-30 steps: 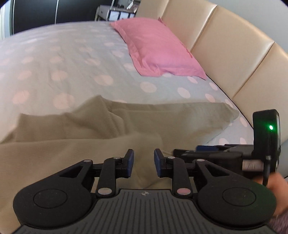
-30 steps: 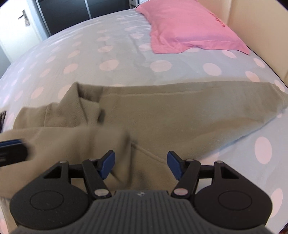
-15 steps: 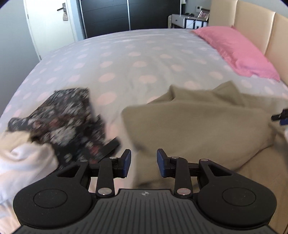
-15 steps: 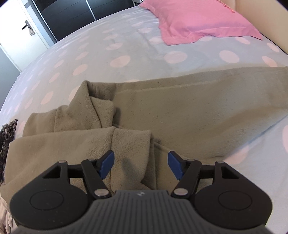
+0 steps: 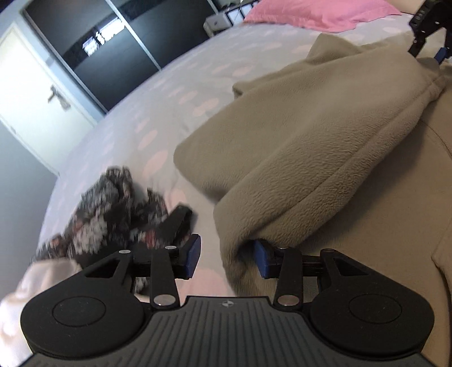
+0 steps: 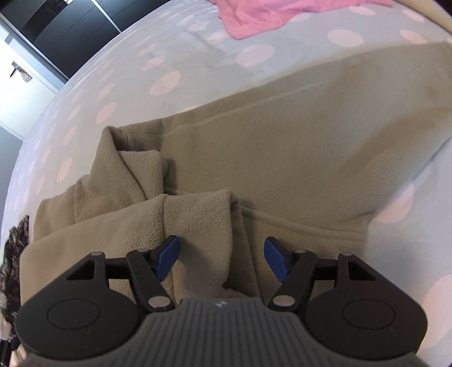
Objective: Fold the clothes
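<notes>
Two grippers work a thick, soft beige fleece (image 6: 296, 141) sprawled mid-frame on the dotted bed (image 6: 175, 79): the left gripper (image 5: 226, 258) is opening at its folded edge, unclamped, the right gripper (image 6: 221, 258) stands apart over a bulky fold, best pinched there.

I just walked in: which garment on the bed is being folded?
On the polka-dot bed, below the pink pillow, lies a wide khaki fleece. Unlike the dark floral heap beside it, it is plain, fuzzy and spread flat.
</notes>
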